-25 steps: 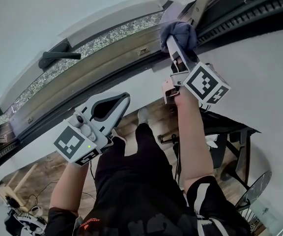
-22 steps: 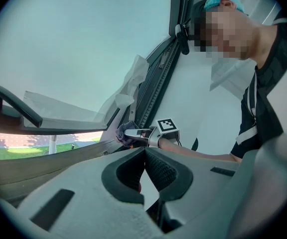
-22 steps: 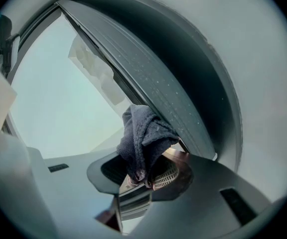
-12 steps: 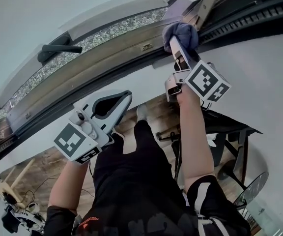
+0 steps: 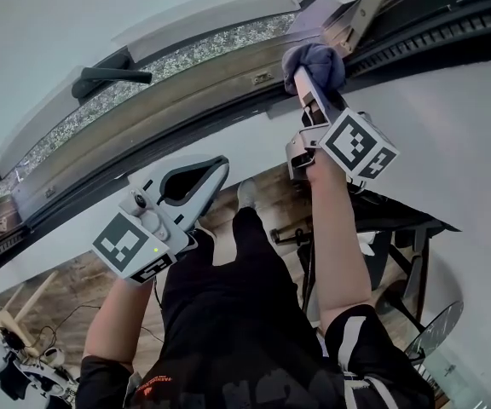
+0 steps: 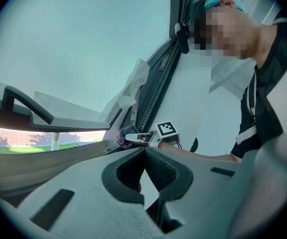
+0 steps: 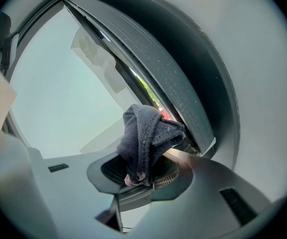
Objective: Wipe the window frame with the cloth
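I take this for an ordinary indoor room, perhaps a home office: a window [image 5: 143, 122] with a dark handle [image 5: 109, 77] set in a white wall [image 5: 450, 126], a wood floor [image 5: 75, 288], a black desk [image 5: 399, 220], a fan [image 5: 441, 331], loose cables [image 5: 32, 360].

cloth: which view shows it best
Right gripper view: the cloth fills the centre, bunched in the right gripper's jaws. The head view shows it small at that gripper's tip; the left gripper view, a distant bit.
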